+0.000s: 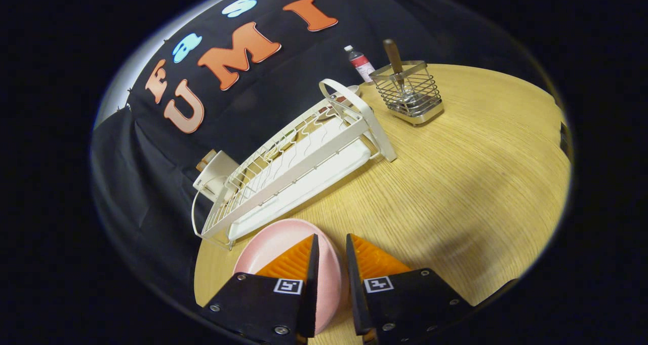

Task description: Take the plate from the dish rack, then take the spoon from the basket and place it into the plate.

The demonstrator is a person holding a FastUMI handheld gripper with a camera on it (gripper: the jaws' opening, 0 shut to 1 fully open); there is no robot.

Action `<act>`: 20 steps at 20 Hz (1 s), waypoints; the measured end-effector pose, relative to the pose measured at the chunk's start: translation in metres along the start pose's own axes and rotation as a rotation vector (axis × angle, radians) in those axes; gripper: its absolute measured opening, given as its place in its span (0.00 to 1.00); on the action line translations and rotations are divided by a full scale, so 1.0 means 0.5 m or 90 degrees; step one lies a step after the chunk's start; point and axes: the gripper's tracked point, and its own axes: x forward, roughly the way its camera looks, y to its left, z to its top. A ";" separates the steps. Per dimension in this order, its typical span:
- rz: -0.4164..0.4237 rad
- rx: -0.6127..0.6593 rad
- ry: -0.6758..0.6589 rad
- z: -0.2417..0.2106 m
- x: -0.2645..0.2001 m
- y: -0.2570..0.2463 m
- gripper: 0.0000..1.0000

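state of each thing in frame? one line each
Plate: out of the rack, its edge between the fingers.
Gripper: narrow gap, seemingly shut on the plate edge.
Rack: on the table, no dishes in it.
Spoon: upright in the basket.
Bottle: upright, capped.

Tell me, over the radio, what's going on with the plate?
Gripper holding pink plate edge between its fingers, over the table. Dish rack just beyond. Spoon waiting in basket. Nothing blocking.

Bottle [359,61] label too small to read, no other legible text
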 end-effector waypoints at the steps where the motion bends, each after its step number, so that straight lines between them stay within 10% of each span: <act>1: 0.002 -0.005 -0.003 0.003 -0.002 -0.001 0.31; 12: -0.096 -0.167 -0.180 0.199 -0.083 -0.085 0.86; 20: -0.180 -0.246 -0.331 0.377 -0.097 -0.138 0.98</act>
